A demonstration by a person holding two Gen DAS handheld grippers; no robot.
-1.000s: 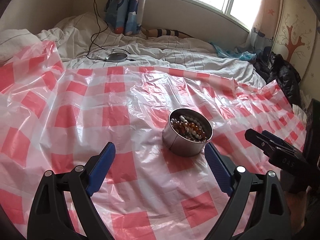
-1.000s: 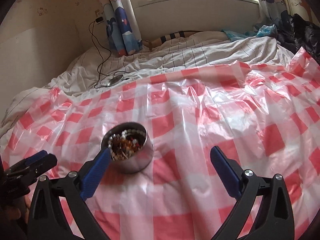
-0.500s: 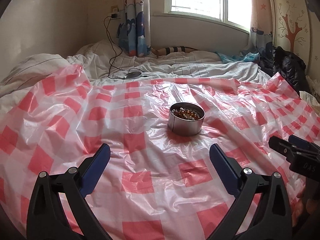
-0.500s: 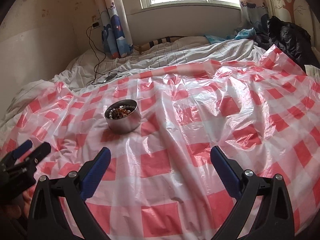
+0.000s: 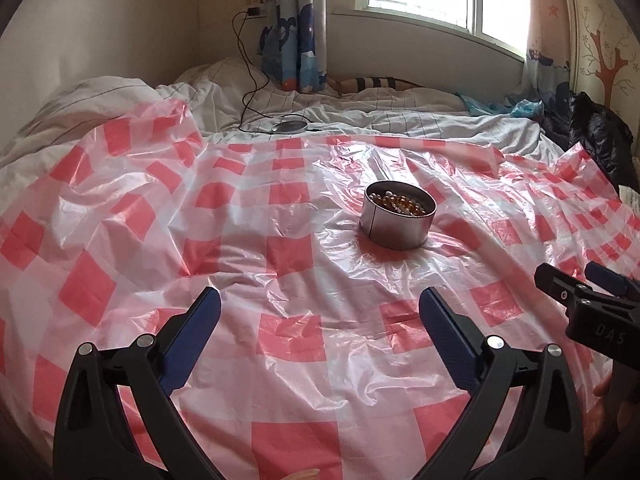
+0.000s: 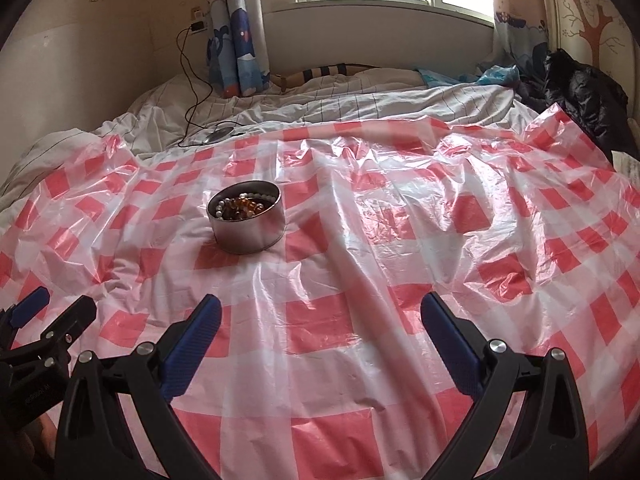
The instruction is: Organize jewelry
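A round silver tin [image 5: 396,222] holding amber and pearl beads [image 5: 400,202] stands on a red-and-white checked plastic sheet [image 5: 280,264] spread over a bed. It also shows in the right wrist view [image 6: 248,220], with the beads [image 6: 240,206] inside. My left gripper [image 5: 320,312] is open and empty, well short of the tin. My right gripper [image 6: 320,312] is open and empty, to the right of the tin and short of it. Each gripper shows at the edge of the other's view, the right one [image 5: 580,284] and the left one [image 6: 52,312].
White striped bedding [image 5: 360,116] lies beyond the sheet, with a round grey charger pad [image 5: 290,126] and its black cable [image 5: 246,80]. A black jacket [image 6: 580,92] lies at the right edge. A wall and window stand behind the bed.
Both grippers have pulled back from the tin and levelled out; the tin now looks smaller and farther away. Both stay open.
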